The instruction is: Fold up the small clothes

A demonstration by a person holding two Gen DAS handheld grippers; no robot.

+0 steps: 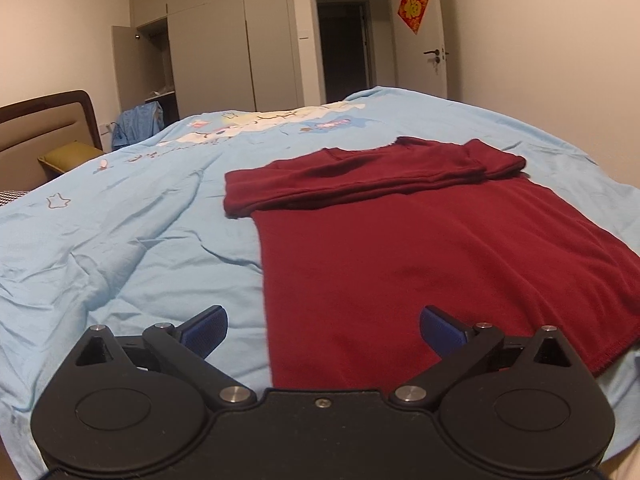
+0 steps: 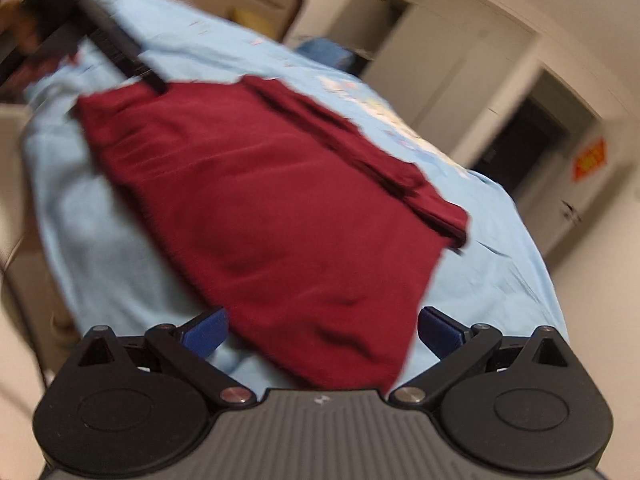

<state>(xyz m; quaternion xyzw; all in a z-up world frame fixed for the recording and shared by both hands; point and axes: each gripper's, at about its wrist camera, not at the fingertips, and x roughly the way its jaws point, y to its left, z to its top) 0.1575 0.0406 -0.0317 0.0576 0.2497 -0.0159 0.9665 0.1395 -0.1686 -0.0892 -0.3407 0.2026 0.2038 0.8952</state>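
Pale blue cotton covers nearly everything: a wide bed (image 1: 120, 248) dressed in a light blue quilt cover printed with cartoon figures and small stars, its surface lightly creased. A brown padded headboard (image 1: 44, 128) stands at the far left in the left wrist view, and a run of plain grey wardrobe doors (image 1: 212, 52) fills the wall beyond the bed. To the right of them a dark open doorway (image 1: 346, 46) shows, and on the white door beside it hangs a red diamond-shaped paper decoration (image 1: 413, 6).

On the quilt lies a dark red knitted top (image 1: 420, 256), spread flat with its hem near the closest edge of the bed. Its upper part is folded over into a thick band across the top, with the sleeves tucked along that band. The right wrist view shows the same top (image 2: 260, 208) tilted and blurred.

The left hand-held gripper (image 1: 323, 332), black with blue pads, hovers over the top's near left corner; its fingers stand wide apart, holding nothing. The right hand-held gripper (image 2: 322, 332) sits above the near right corner, fingers also spread wide and empty. In the right wrist view the left tool appears blurred at the garment's far corner.
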